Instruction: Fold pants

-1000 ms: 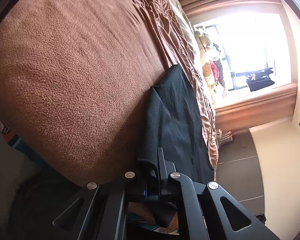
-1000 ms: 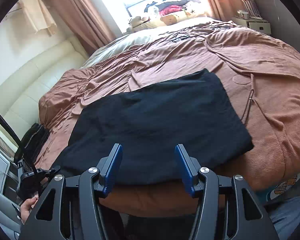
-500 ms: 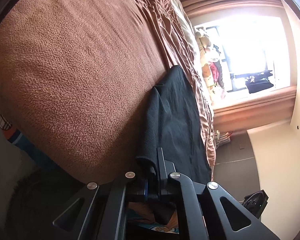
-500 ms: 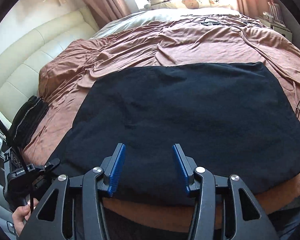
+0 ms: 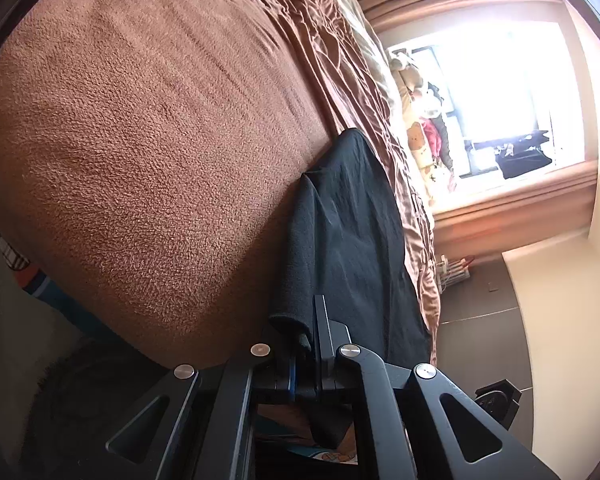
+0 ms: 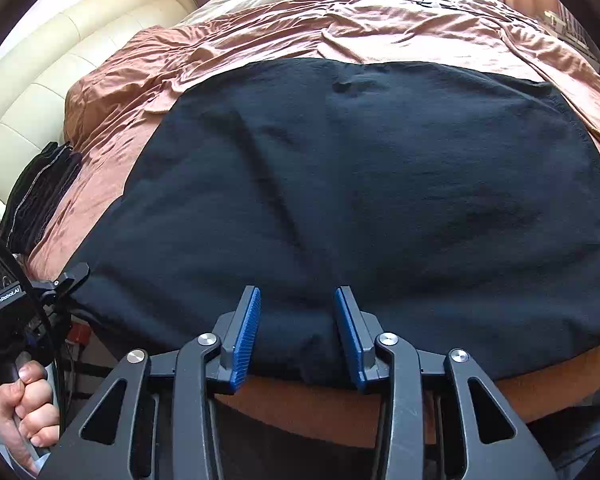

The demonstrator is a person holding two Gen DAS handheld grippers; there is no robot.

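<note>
Pants [image 6: 360, 200], black and already folded into a broad panel, lie spread on the brown blanket [image 6: 284, 32], with their near hem at the blanket's near edge, where it rolls over the side of the bed. Starting at the left of my right wrist view, I see the person's left hand [image 6: 24, 404] wrapped around the handle of the left gripper [image 5: 306, 344], which meets the pants at their left corner, just off the blanket's near edge. From its own camera that gripper is pressed together on a bunched fold of the black cloth, and the rest of the pants runs away from it across the blanket toward the window [image 5: 496, 108]. Moving right, my right gripper [image 6: 296, 332] sits at the middle of the near hem, over the blanket's edge. Its jaws are closing, the blue pads [image 6: 246, 336] standing either side of a ridge of hem; I cannot tell whether they touch it yet.
</note>
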